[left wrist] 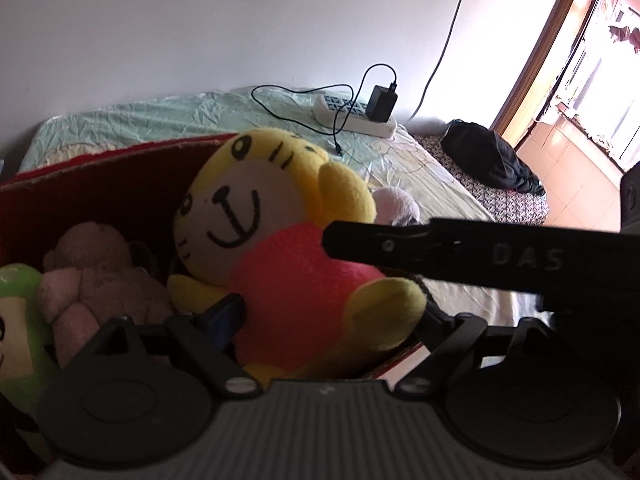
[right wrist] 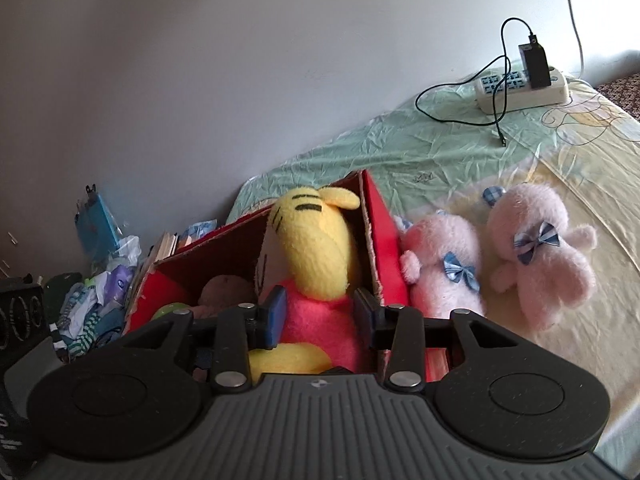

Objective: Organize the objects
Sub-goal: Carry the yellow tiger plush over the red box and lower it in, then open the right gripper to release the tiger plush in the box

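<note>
A yellow tiger plush [left wrist: 280, 216] [right wrist: 316, 248] with a red body sits upright in a red cardboard box [left wrist: 100, 184] [right wrist: 378, 232] on the bed. My right gripper [right wrist: 320, 314] is shut on its red torso, a blue pad [right wrist: 275, 316] pressing on one side. In the left wrist view that gripper's finger shows as a black bar [left wrist: 460, 256] reaching the plush. My left gripper [left wrist: 326, 312] stands wide open with the plush's lower body between its fingers. A brown plush [left wrist: 100, 264] and a green plush [left wrist: 16, 320] lie in the box. Two pink plushes [right wrist: 444, 268] [right wrist: 536, 252] lie right of it.
A white power strip [right wrist: 524, 88] [left wrist: 356, 120] with a black charger and cable lies at the bed's far end by the wall. Black clothing [left wrist: 492, 160] sits on the patterned end of the bed. A pile of clutter [right wrist: 100, 292] lies left of the box.
</note>
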Motion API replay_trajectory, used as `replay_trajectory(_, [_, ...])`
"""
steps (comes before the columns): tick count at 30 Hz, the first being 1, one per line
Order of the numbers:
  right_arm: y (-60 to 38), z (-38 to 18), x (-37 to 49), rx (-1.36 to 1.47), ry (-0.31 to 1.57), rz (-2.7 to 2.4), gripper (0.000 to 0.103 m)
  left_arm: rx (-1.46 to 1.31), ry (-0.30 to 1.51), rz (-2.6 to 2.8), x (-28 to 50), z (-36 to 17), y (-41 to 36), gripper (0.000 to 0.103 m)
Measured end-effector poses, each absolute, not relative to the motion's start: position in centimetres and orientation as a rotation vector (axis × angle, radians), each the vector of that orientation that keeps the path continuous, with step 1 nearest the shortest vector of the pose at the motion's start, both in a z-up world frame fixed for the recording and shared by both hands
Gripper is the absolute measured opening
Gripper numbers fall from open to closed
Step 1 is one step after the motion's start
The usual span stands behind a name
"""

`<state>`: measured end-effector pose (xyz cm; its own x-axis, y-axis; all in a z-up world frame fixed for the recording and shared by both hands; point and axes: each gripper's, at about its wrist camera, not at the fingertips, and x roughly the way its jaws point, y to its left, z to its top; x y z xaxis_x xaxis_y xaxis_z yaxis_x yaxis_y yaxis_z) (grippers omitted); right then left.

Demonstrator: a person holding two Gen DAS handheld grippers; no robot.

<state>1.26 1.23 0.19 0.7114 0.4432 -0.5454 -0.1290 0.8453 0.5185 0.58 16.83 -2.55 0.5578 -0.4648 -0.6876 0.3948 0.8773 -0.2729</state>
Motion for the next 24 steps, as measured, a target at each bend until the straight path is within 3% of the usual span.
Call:
replay_trajectory(4, [0.8,-0.3,1.1,0.498,0.723,0.332,0.037,-0.066,0.845,-0.484,0.6,-2.6,16.1,0.09])
replay_trajectory(24, [0.5,0.2,-1.3,0.471,0.697,0.344,0.037,0.072,0.858,-0.338,-1.6,-0.1,14.6,0.094])
